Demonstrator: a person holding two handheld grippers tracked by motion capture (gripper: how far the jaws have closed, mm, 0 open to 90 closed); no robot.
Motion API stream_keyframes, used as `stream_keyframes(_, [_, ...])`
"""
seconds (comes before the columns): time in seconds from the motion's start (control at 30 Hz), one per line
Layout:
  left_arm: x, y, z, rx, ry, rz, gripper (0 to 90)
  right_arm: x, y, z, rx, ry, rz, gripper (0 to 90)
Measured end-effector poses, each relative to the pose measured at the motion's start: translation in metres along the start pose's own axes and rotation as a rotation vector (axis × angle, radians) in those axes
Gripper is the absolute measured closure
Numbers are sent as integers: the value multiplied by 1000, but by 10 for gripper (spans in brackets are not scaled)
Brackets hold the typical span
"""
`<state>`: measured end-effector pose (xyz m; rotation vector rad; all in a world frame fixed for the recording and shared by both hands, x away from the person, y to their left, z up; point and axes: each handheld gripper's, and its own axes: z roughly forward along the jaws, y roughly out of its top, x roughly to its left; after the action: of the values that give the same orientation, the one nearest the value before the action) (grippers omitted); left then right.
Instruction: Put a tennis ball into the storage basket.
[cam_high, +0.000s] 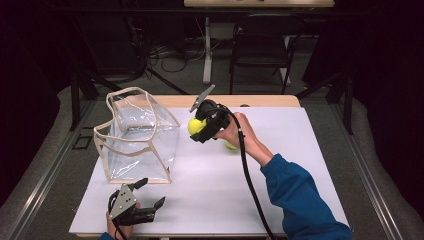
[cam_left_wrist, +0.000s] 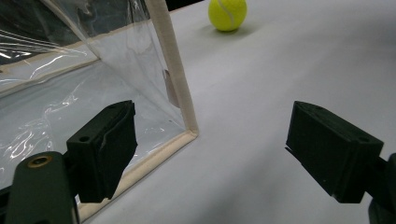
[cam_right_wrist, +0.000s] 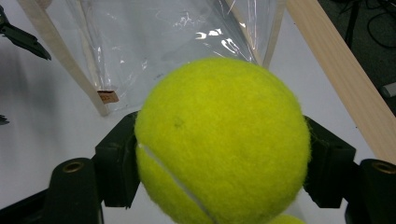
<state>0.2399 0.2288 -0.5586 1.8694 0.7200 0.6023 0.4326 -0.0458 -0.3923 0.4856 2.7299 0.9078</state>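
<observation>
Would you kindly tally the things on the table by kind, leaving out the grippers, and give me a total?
Tennis balls: 2, one clamped in the right gripper as the held ball, one loose ball lying on the white table
Clear plastic bags with beige trim: 1, the bag
Total: 3
</observation>
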Motion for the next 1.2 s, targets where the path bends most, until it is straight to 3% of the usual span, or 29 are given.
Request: stream_keyframes(1.2, [1, 0, 0, -4, -5, -1, 161, -5, 40, 0, -27, -7, -18, 261])
